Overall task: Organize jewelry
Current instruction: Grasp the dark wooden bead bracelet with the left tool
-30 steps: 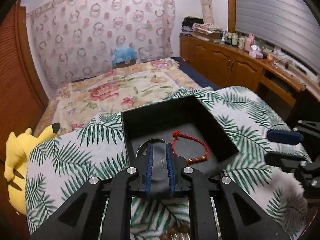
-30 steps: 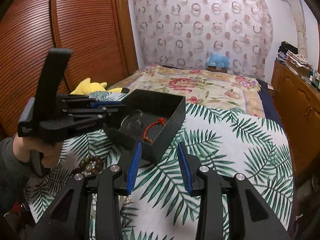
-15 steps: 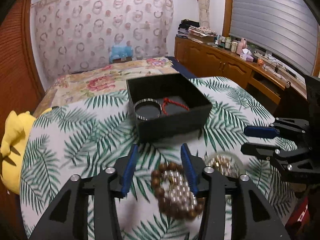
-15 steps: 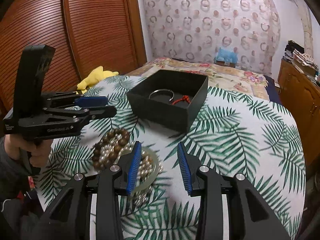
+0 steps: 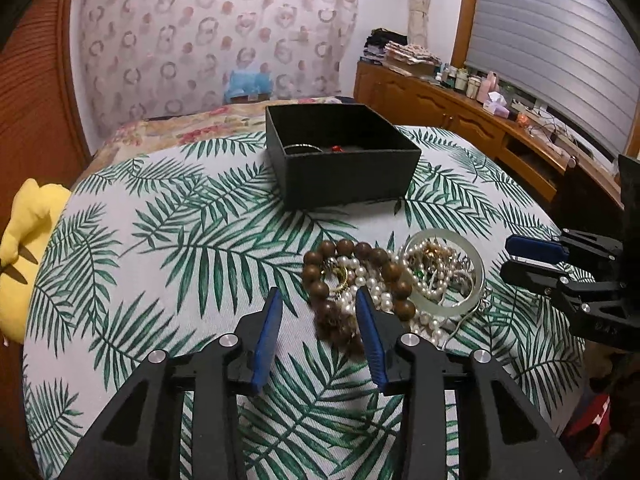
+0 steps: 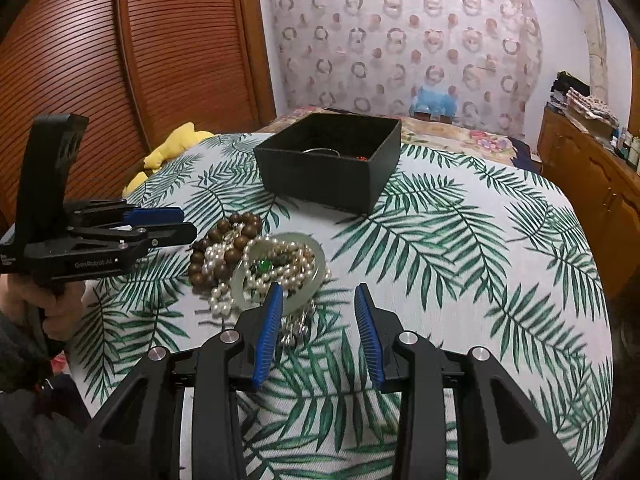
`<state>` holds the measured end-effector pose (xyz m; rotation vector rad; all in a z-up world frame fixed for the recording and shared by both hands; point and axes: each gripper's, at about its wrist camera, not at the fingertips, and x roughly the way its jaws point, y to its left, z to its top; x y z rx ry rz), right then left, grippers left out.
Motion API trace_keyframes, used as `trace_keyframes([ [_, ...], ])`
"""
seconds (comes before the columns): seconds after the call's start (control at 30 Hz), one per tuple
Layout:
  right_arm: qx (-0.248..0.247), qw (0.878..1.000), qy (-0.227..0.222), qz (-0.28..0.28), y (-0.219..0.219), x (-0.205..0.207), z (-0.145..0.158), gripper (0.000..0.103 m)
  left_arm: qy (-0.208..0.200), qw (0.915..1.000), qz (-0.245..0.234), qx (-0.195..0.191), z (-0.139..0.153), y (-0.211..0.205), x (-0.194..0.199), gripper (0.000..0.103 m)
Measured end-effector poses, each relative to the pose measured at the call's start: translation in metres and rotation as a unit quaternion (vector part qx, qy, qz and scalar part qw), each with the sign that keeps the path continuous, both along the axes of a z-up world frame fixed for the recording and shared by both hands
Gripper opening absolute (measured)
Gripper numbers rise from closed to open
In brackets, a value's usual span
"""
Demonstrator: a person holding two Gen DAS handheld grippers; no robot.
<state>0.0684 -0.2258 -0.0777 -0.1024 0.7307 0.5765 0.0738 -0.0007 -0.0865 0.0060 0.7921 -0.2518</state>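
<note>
A black open box (image 5: 344,162) stands on the leaf-print tablecloth; a silver bangle (image 5: 303,146) and a red cord bracelet (image 5: 337,147) lie inside it. It also shows in the right wrist view (image 6: 332,162). In front of it lies a jewelry pile: a brown wooden bead bracelet (image 5: 356,276), white pearl strands (image 5: 374,290) and a pale jade bangle (image 5: 474,276). My left gripper (image 5: 318,300) is open and empty, just left of the pile. My right gripper (image 6: 318,300) is open and empty, just near the pile's front right (image 6: 276,268).
The round table's cloth (image 5: 180,248) ends near both grippers. A yellow plush toy (image 5: 24,236) lies at the left edge. A bed (image 6: 460,132) is behind the table, a wooden sideboard (image 5: 460,108) at the right, a wooden slatted wardrobe (image 6: 140,60) at the left.
My left gripper opened, left the silver bangle in the box and pulled back to the pile. My right gripper also drew back; the box is now farther away.
</note>
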Motion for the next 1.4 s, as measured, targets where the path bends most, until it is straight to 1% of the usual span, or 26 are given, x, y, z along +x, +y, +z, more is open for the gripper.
trace_keyframes([
  [0.03,0.001,1.000,0.001,0.000,-0.001,-0.002,-0.001,0.040,0.002,1.0000,-0.001,-0.002,-0.001,0.000,0.000,0.031],
  [0.1,0.002,1.000,0.003,-0.002,-0.001,-0.005,-0.003,0.040,0.009,0.9999,-0.001,-0.005,-0.004,0.000,0.004,0.027],
  [0.17,0.004,1.000,0.004,-0.003,-0.001,-0.006,-0.005,0.040,0.012,0.9999,0.001,-0.007,-0.006,-0.001,0.008,0.027],
  [0.27,-0.001,1.000,0.003,-0.004,0.000,-0.007,-0.006,0.040,0.017,0.9998,0.005,-0.011,-0.007,0.000,0.015,0.022],
  [0.4,-0.003,1.000,0.007,0.000,0.003,-0.008,-0.011,0.040,0.023,0.9997,0.013,0.001,-0.010,-0.002,0.023,0.016],
  [0.5,-0.005,1.000,0.007,0.002,0.005,-0.010,-0.014,0.040,0.022,0.9995,0.018,0.014,-0.011,-0.001,0.025,0.016],
  [0.57,-0.004,1.000,0.004,0.002,0.006,-0.011,-0.013,0.040,0.025,0.9994,0.017,0.015,-0.011,-0.002,0.026,0.016],
  [0.7,0.001,1.000,0.006,0.000,0.005,-0.010,-0.014,0.040,0.031,0.9991,0.003,0.029,-0.012,-0.009,0.028,0.016],
  [0.73,0.001,1.000,0.006,0.001,0.005,-0.010,-0.014,0.040,0.037,0.9986,0.003,0.037,-0.014,-0.011,0.031,0.017],
  [0.8,0.001,1.000,0.007,0.001,0.005,-0.010,-0.014,0.040,0.037,0.9985,0.002,0.040,-0.015,-0.012,0.033,0.017],
  [0.83,0.000,1.000,0.006,0.002,0.005,-0.010,-0.014,0.040,0.037,0.9985,0.003,0.040,-0.015,-0.012,0.033,0.018],
  [0.9,0.001,1.000,0.007,0.003,0.005,-0.011,-0.014,0.040,0.039,0.9989,0.002,0.027,-0.015,-0.009,0.035,0.017],
  [0.97,0.001,1.000,0.008,0.003,0.005,-0.011,-0.014,0.040,0.042,0.9991,0.000,0.009,-0.016,-0.005,0.034,0.015],
  [1.0,0.000,1.000,0.008,0.004,0.005,-0.011,-0.014,0.040,0.042,0.9991,-0.001,0.004,-0.016,-0.005,0.034,0.012],
  [1.03,0.001,1.000,0.008,0.004,0.005,-0.011,-0.014,0.040,0.041,0.9991,-0.003,0.002,-0.016,-0.004,0.033,0.012],
  [1.17,0.000,1.000,0.009,0.004,0.006,-0.010,-0.014,0.040,0.019,0.9998,-0.004,-0.004,-0.007,-0.003,0.022,0.012],
  [1.4,-0.003,1.000,0.005,0.005,0.007,-0.008,-0.011,0.040,-0.041,0.9986,0.002,-0.035,0.034,0.003,-0.004,0.012],
])
